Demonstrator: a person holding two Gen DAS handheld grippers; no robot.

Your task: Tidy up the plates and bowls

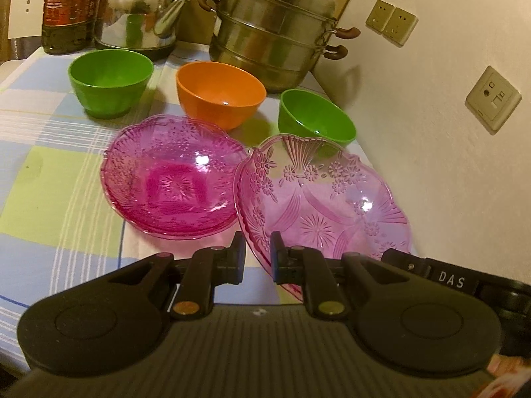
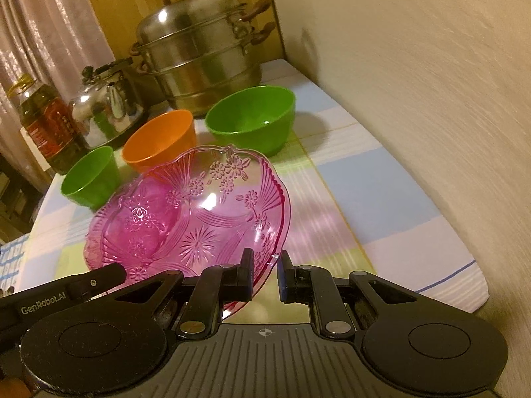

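Both grippers, left gripper (image 1: 257,258) and right gripper (image 2: 265,273), pinch the pale pink patterned glass plate (image 1: 318,199) by opposite rim edges, probably to keep it level. The darker pink glass plate (image 1: 172,179) at its 9 o'clock looks like the stacking spot.

A table under a checked cloth (image 1: 59,172) carries everything. Just ahead of the left jaws and slightly to their left lies a dark pink plate (image 1: 172,179); beyond it stand a green bowl (image 1: 109,81), an orange bowl (image 1: 220,94) and a second green bowl (image 1: 315,117). Farthest from the jaws stand an oil bottle (image 1: 69,6), a kettle (image 1: 142,10) and a steamer pot (image 1: 275,26).
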